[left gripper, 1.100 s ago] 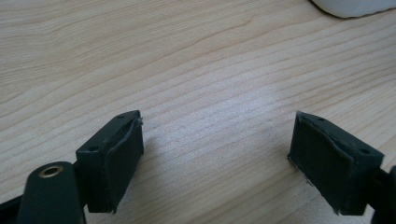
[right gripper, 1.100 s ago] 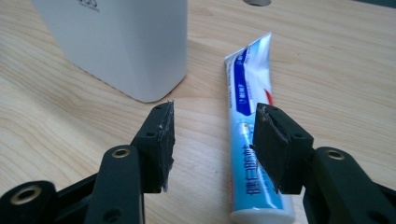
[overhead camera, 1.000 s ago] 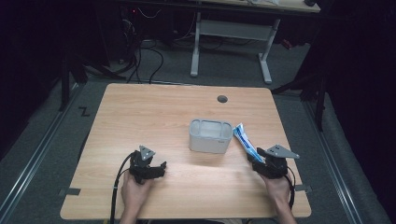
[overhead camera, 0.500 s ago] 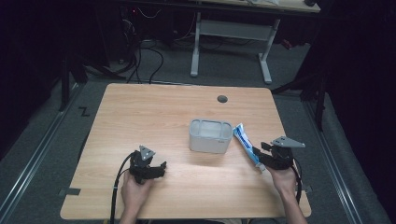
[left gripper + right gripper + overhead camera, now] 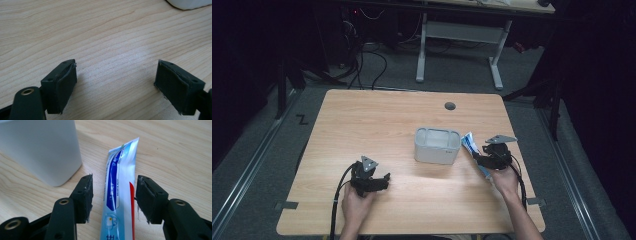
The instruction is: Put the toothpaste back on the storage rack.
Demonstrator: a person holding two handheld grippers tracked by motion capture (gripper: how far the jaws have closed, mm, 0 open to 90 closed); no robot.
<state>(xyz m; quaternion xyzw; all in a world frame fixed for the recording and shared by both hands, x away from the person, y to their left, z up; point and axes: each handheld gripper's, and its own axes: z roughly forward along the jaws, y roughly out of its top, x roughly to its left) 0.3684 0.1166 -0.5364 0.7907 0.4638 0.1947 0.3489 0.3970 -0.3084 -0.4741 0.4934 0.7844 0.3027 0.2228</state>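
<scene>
A blue and white toothpaste tube (image 5: 117, 195) lies flat on the wooden table (image 5: 377, 125), just right of a white plastic bin (image 5: 437, 145). My right gripper (image 5: 113, 187) is open, one jaw on each side of the tube and neither pad pressing it; its jaws have just been opening. From above, the right gripper (image 5: 481, 158) sits over the near half of the tube (image 5: 470, 143). My left gripper (image 5: 117, 68) is open over bare wood with nothing between its jaws. It rests at the front left (image 5: 384, 180), held by a hand.
The bin (image 5: 40, 147) stands close to the right gripper's left jaw. A round cable hole (image 5: 450, 106) sits near the table's far edge. Beyond the table are a white desk frame (image 5: 459, 35) and floor cables. Table edges lie near both hands.
The right gripper has moved forward and left along the tube, toward the bin. The tube lies about where it was. The left gripper has not moved.
</scene>
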